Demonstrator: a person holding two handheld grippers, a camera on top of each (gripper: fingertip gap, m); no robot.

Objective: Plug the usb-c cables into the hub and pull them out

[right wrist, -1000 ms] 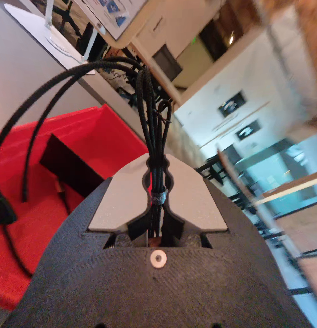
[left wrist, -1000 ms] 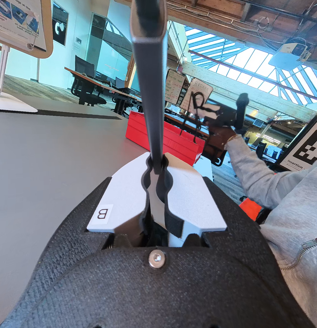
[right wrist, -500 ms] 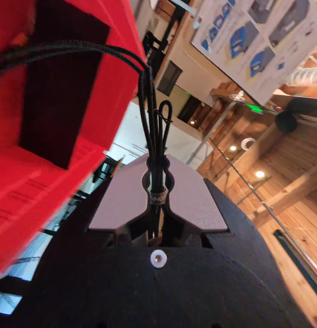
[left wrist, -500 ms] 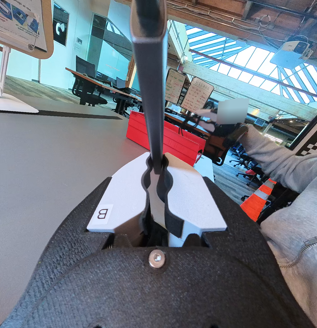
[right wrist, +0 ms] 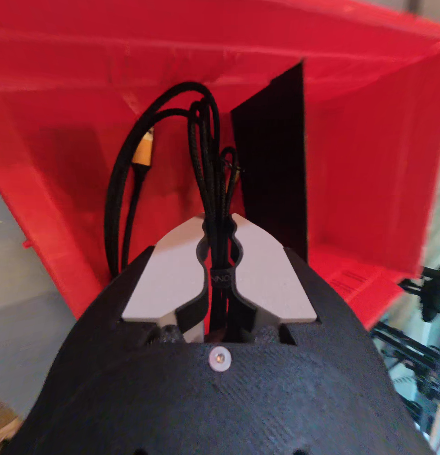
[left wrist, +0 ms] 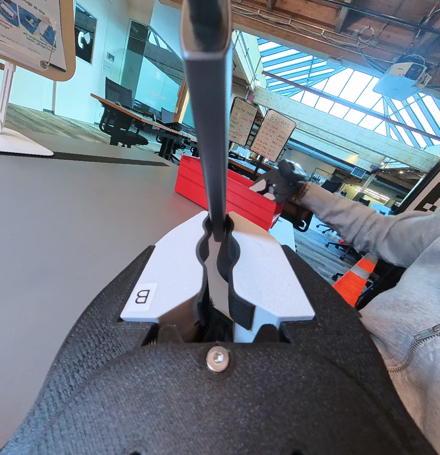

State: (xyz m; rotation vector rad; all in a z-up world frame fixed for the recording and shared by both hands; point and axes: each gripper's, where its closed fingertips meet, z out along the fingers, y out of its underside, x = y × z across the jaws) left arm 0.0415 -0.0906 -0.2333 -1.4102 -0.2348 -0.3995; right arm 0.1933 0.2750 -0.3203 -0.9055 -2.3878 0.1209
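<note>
My left gripper [left wrist: 217,218] is shut on the edge of a flat dark grey hub [left wrist: 209,118], which stands upright above the grey table [left wrist: 66,221]. My right gripper [right wrist: 219,219] is shut on a bundle of black braided usb-c cables [right wrist: 209,160] bound by a black strap. It points down into a red bin [right wrist: 361,147]. One orange-shelled plug [right wrist: 143,150] hangs at the left of the bundle. In the left wrist view the right gripper [left wrist: 273,184] shows far off at the red bin [left wrist: 226,194], held by a grey-sleeved arm [left wrist: 349,221].
A black divider [right wrist: 273,157] stands inside the red bin. A sign on a white stand [left wrist: 22,34] is at the table's far left. An orange cone [left wrist: 354,280] stands on the floor to the right, and a black-and-white marker board [left wrist: 433,192] is at the right edge. Spacing between my two grippers at the tips: around 40 centimeters. The orange-shelled plug [right wrist: 143,150] sits 6 centimeters or so from the ends of my right fingers.
My right gripper swung down with the cable bundle from above the bin and now points into it. My left gripper and the hub have stayed still.
</note>
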